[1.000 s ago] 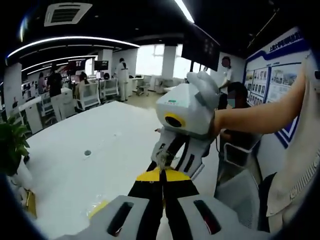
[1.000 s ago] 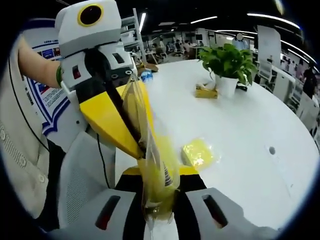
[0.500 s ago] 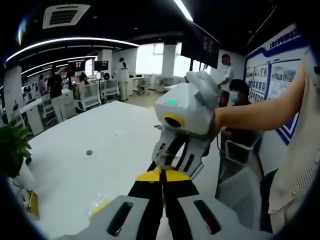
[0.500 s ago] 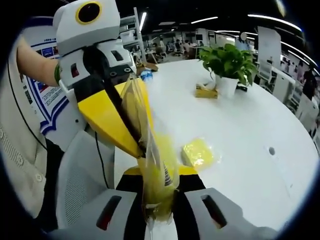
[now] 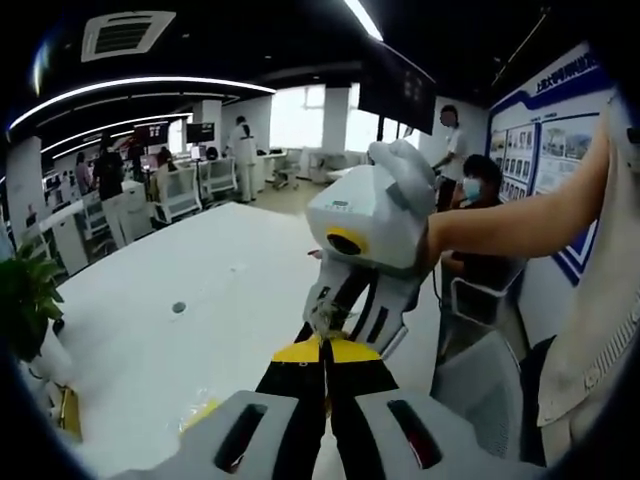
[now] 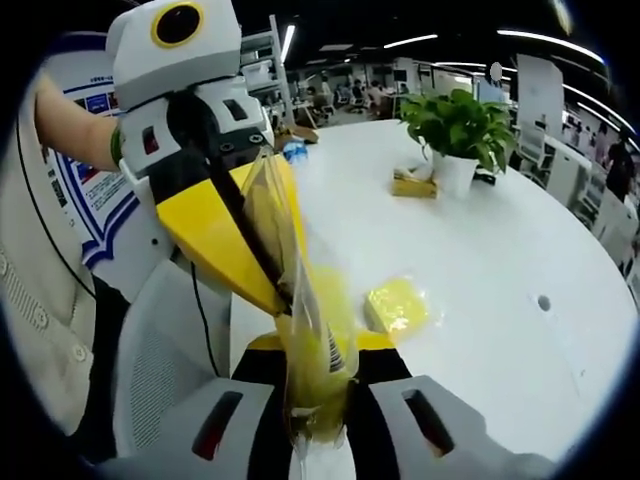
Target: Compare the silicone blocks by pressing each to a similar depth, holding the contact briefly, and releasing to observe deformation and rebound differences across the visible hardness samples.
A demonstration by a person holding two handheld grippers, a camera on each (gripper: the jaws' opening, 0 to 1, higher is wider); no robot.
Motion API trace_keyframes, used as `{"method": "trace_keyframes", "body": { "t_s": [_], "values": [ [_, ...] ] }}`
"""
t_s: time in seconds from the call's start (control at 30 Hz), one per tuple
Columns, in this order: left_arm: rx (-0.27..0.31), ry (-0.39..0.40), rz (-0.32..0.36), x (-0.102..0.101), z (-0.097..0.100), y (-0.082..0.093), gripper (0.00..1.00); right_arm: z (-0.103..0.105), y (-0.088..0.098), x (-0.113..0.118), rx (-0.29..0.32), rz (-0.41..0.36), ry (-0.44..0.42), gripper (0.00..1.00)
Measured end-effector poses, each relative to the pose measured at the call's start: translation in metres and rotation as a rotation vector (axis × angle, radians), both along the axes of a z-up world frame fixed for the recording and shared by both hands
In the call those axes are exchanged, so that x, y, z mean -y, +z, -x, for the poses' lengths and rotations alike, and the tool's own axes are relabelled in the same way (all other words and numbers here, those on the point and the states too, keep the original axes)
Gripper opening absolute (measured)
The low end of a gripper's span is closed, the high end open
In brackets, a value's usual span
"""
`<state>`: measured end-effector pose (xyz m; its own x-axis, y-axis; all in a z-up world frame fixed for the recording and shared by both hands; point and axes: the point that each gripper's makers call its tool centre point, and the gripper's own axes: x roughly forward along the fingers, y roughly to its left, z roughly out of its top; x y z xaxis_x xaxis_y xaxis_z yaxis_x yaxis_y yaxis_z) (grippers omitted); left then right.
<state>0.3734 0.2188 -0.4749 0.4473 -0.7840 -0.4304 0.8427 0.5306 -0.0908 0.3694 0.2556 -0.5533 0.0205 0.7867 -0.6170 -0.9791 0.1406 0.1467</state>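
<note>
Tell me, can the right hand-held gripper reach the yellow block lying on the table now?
Probably not yet. The right hand-held gripper is shut on a plastic bag that the left hand-held gripper also pinches. The yellow block lies uncovered on the table.

A clear plastic bag with yellow contents (image 6: 312, 340) hangs between yellow-tipped, black-and-grey hand-held grippers; a yellow silicone block in clear wrap (image 6: 397, 305) lies on the plain white desk (image 6: 500, 260) near a green potted plant (image 6: 455, 125).
</note>
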Motion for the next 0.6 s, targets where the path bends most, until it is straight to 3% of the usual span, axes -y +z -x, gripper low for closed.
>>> {"method": "trace_keyframes", "body": {
  "t_s": [0.1,0.13,0.5,0.6],
  "values": [
    [0.002,-0.003,-0.006,0.0008,0.0011,-0.0005,0.0,0.0011,-0.0005,0.0002,-0.012,-0.002,0.002,0.12],
    [0.001,-0.003,-0.007,0.001,0.0016,-0.0006,0.0,0.0052,-0.0014,0.001,-0.055,0.004,0.002,0.12],
    [-0.001,-0.006,-0.015,0.0013,0.0052,-0.0013,0.0,0.0077,-0.001,0.0003,-0.038,-0.008,0.005,0.14],
    [0.011,-0.008,-0.022,0.0013,0.0048,-0.0007,0.0,0.0053,0.0002,-0.0003,-0.006,-0.018,0.005,0.15]
  ]
}}
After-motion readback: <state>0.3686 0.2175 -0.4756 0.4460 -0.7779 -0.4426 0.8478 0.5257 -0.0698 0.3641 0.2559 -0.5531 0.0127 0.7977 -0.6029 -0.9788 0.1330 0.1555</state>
